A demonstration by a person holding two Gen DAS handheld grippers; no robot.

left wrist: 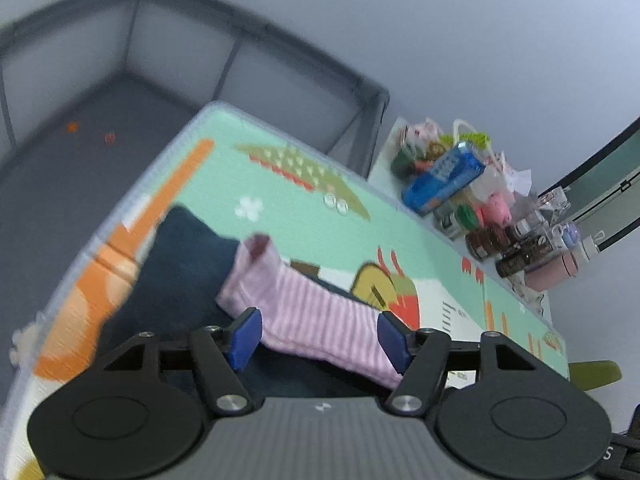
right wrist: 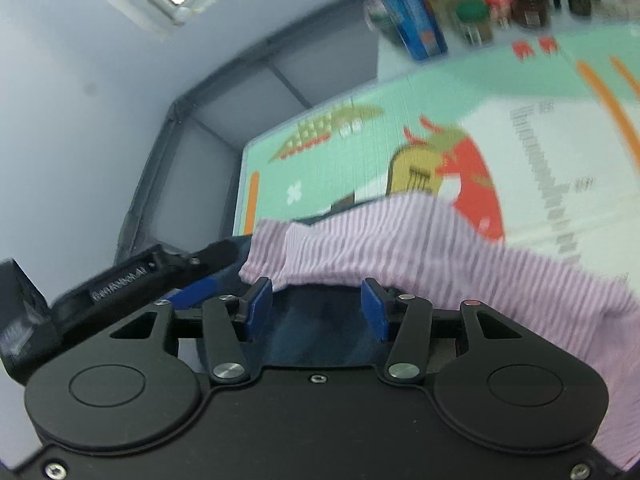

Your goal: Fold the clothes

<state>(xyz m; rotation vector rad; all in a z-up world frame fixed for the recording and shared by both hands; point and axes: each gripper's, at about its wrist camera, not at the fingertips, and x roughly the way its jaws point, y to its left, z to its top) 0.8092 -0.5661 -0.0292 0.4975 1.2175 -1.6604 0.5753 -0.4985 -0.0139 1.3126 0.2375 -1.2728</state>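
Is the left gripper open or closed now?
Open: the left gripper shows its blue pads wide apart, the striped garment lying between them.

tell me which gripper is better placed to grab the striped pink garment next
Left, probably. The left gripper is open with the striped pink garment lying right between its fingers. The right gripper is open too, but frames dark blue cloth, with the pink edge just beyond.

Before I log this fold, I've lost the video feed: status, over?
Left gripper open, right gripper open. Pink striped garment loose on the mat, over dark blue cloth. Nothing in the way.
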